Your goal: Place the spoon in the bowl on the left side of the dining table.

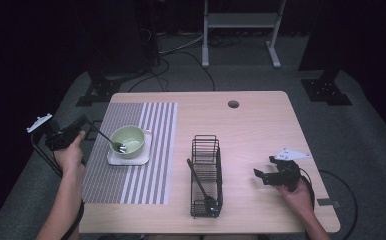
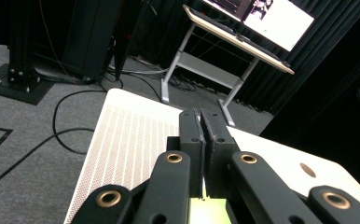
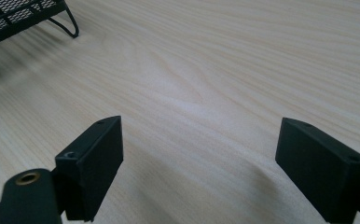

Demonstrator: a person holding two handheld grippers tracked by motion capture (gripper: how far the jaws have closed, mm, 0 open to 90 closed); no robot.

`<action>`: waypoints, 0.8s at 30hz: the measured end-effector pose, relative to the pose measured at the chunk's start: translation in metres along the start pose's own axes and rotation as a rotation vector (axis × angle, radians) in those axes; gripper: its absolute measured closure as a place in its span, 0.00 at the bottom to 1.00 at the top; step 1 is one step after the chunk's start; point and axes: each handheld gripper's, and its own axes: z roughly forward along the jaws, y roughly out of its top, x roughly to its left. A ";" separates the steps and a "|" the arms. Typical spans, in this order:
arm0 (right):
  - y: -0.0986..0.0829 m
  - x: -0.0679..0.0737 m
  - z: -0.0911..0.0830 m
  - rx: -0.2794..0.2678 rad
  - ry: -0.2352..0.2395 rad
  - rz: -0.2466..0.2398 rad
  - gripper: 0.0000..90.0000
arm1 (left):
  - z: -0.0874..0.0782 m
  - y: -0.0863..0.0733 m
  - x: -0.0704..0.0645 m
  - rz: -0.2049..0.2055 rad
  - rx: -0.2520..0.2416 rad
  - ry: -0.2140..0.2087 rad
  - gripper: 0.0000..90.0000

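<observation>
At the counter's [image 1: 261,130] left edge, we hold our left gripper [image 1: 83,125] just off the striped mat [image 1: 146,150], its fingers [image 2: 192,140] pressed together on the black handle of a spoon [image 1: 108,140]. From the high view the handle slants down from the gripper into the green bowl [image 1: 127,140], where the shiny spoon end rests inside. That bowl sits on a white square plate [image 1: 127,159] in the middle of the mat, nearer the mat's left side. Along the left gripper view, the fingers meet in a tight seam, with a sliver of green showing beneath them.

Near the counter's right front corner, our right gripper [image 1: 262,175] hovers low over bare wood, pointing left toward a black wire rack [image 1: 205,175]. Its fingers [image 3: 92,163] are spread wide with nothing between them, as the right gripper view shows plain wood in the gap. The rack stands at the middle of the front half of the counter, well apart from the bowl, and a black ladle [image 1: 201,185] lies inside it, its scoop toward the front edge.
</observation>
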 end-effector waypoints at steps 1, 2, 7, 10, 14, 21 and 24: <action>0.000 0.000 0.000 0.000 0.000 0.000 0.16 | 0.000 0.000 0.000 0.002 0.001 0.002 0.98; 0.000 0.000 0.000 0.000 0.000 0.000 0.16 | 0.000 -0.001 0.001 0.000 0.000 0.001 0.98; 0.000 0.000 0.000 0.000 0.000 0.000 0.16 | 0.003 -0.005 0.003 -0.010 0.008 0.003 0.98; 0.000 0.000 0.000 0.000 0.000 0.000 0.16 | 0.003 -0.007 0.004 -0.010 0.011 0.004 0.98; 0.000 0.000 0.000 0.000 -0.001 -0.001 0.16 | 0.005 -0.010 0.005 -0.016 0.013 0.003 0.98; 0.000 0.000 0.000 0.000 0.000 0.000 0.16 | 0.005 -0.011 0.006 -0.022 0.015 0.007 0.98; 0.000 0.000 0.000 -0.001 0.000 -0.001 0.16 | 0.004 -0.012 0.007 -0.027 0.015 0.002 0.98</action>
